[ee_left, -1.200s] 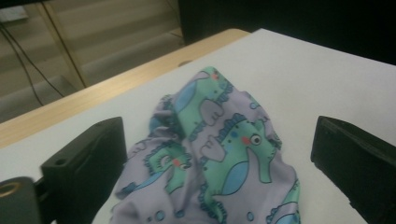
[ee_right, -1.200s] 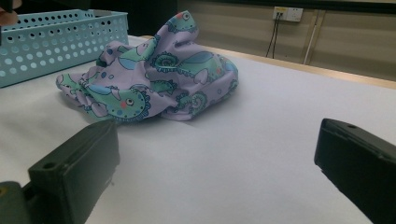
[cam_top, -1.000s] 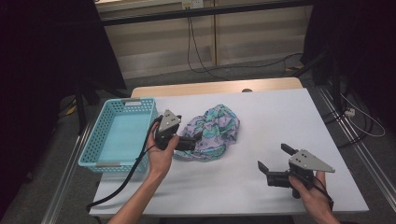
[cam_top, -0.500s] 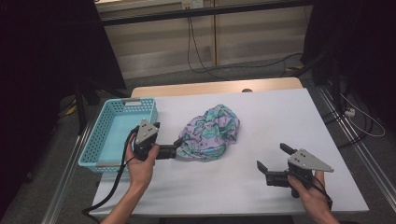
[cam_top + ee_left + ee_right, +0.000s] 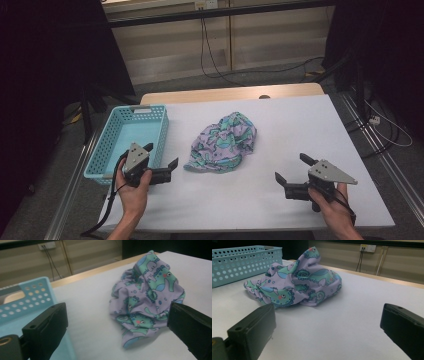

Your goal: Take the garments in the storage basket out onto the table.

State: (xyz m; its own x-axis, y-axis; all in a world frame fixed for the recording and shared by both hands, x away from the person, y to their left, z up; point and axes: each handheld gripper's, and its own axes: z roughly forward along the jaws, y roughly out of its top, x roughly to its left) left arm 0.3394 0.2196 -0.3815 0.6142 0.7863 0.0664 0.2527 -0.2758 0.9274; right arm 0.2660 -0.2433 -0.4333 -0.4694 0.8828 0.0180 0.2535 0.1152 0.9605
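nearest the person, the left gripper [image 5: 166, 170] sits at the front left of the white table [image 5: 310, 130], held in the left hand [image 5: 132, 192]. its jaws stand wide apart, holding nothing, and point toward the crumpled cloth [image 5: 222, 143]. in the left gripper view one jaw hangs over the near corner of the blue basket [image 5: 27, 300] and the other lies just beside the cloth's [image 5: 147, 292] lower edge; whether that jaw touches the fabric is hard to tell from this angle. at the front right, the right gripper [image 5: 290, 175] rests in the right hand [image 5: 335, 210], released as well, jaws spread over bare table, well apart from the cloth. the cloth, lilac with green and blue cartoon creatures, lies bunched in a heap near the table's middle, just right of the basket [image 5: 132, 132], outside it. in the right gripper view the cloth [image 5: 297, 282] lies ahead with the basket [image 5: 239, 263] behind it. beyond the table, cables [image 5: 210, 55] hang down a pale wall.
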